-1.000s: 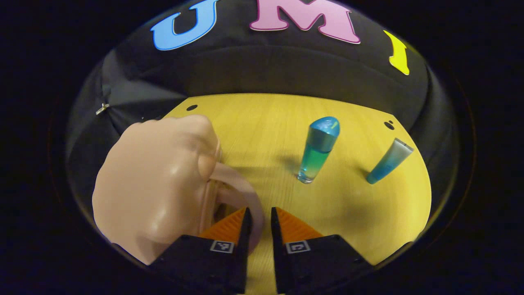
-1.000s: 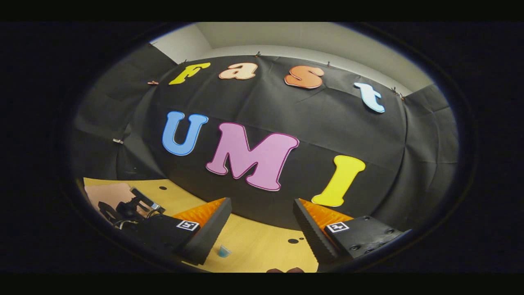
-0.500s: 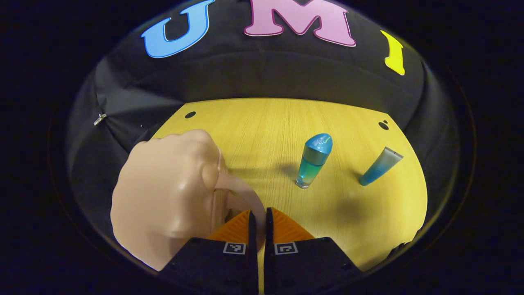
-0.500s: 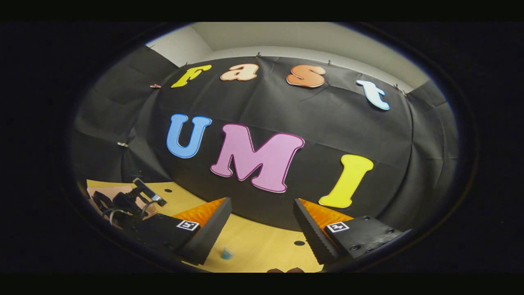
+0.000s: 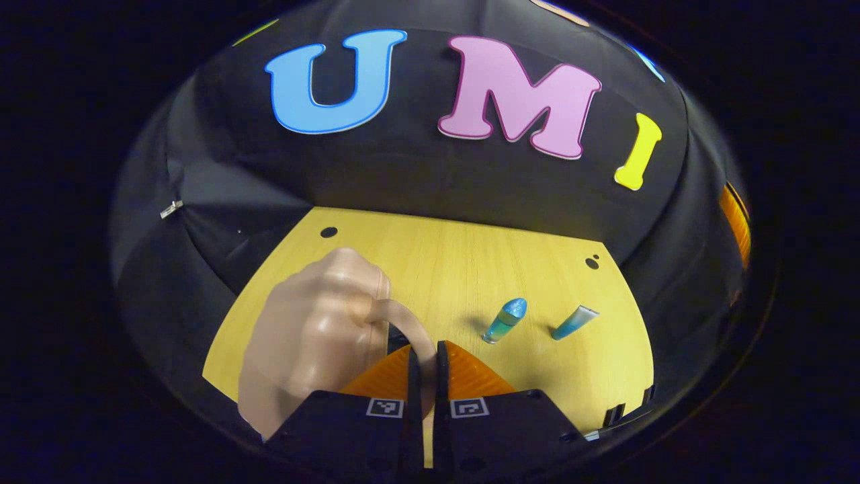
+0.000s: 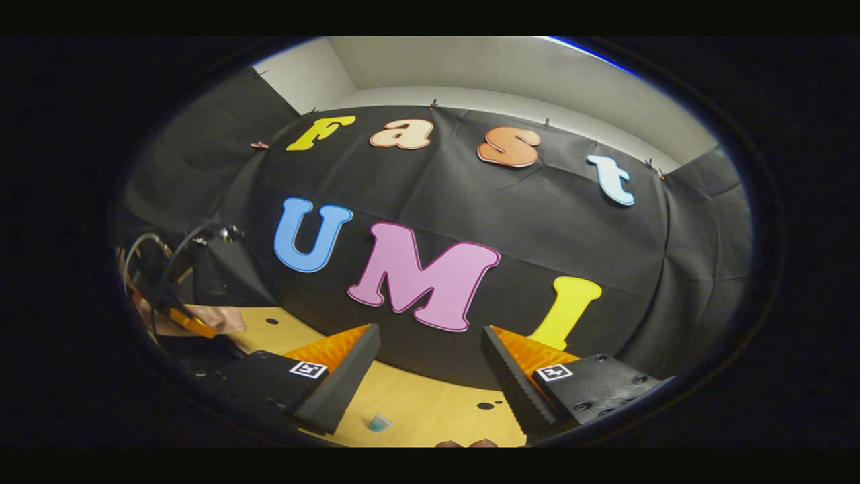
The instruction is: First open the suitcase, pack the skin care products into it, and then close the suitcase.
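- We note a peach, glossy, rounded suitcase [image 5: 309, 343] on the left of the yellow wooden table [image 5: 457, 269]; whether its lid is open we cannot tell.
- We count two skin care products, well right of it: one blue-capped bottle [image 5: 505, 320] and one blue tube [image 5: 574, 323], both standing.
- Left gripper [image 5: 424, 356]: fingers pinched onto the suitcase handle [image 5: 410, 329].
- Right gripper [image 6: 430, 366]: fingers wide apart, holding nothing, above the table.
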The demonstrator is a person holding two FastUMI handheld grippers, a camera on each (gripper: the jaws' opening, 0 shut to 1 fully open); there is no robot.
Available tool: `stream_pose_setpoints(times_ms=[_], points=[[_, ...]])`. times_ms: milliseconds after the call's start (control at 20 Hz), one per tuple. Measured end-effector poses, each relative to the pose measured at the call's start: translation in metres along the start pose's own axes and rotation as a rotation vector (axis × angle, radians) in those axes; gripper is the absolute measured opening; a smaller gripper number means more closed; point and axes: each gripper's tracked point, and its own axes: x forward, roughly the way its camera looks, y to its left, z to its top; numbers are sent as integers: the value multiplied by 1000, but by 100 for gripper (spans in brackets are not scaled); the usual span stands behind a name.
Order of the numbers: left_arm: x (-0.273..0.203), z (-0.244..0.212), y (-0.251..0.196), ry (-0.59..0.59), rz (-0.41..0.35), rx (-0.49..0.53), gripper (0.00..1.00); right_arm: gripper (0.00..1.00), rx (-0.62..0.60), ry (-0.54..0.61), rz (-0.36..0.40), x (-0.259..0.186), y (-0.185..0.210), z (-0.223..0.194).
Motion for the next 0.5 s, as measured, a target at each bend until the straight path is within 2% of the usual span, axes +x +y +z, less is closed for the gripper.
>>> stream_pose_setpoints(times_ms=[200,350,400,500], points=[[-40,32,76,-60,-6,-48,11,95,45,20,-18,4,21,7],[-49,37,138,-60,-65,-119,11,96,102,13,-21,7,38,17],[-49,39,169,-70,-45,-113,11,96,101,16,-33,5,40,17],[-46,38,231,-60,46,-58,11,96,85,30,-53,4,45,15]])
